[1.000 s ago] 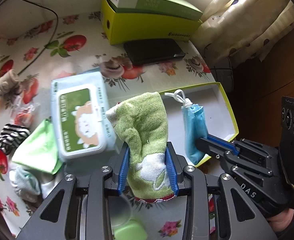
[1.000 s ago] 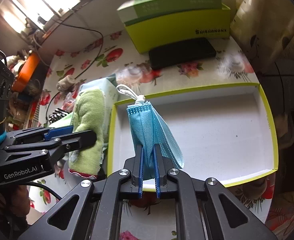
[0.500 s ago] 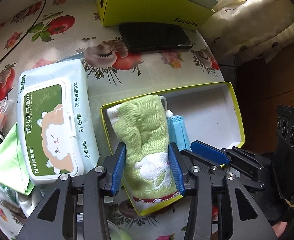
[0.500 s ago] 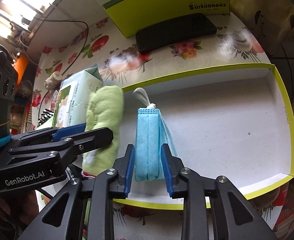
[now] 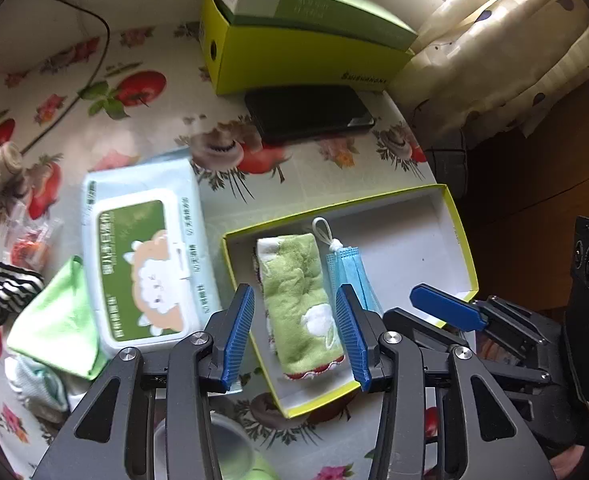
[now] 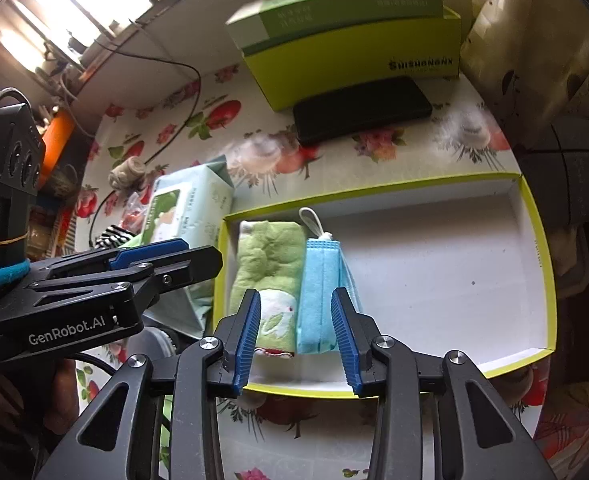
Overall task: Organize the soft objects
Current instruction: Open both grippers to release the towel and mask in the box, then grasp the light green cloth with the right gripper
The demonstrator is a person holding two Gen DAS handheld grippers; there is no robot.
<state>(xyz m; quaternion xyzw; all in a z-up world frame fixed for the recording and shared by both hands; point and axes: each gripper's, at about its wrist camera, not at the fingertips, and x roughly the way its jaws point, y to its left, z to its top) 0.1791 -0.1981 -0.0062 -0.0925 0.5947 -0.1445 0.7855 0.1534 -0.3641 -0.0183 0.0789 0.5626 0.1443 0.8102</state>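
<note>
In the left end of the shallow white cardboard tray with the yellow-green rim [image 6: 532, 216], a folded green terry towel [image 6: 268, 264] and a folded blue face mask [image 6: 320, 280] are lying side by side, touching. The left gripper [image 5: 294, 334] is hovering with jaws apart, straddling the towel; the right gripper [image 6: 296, 340] is hovering likewise, jaws apart, gripping nothing.
</note>
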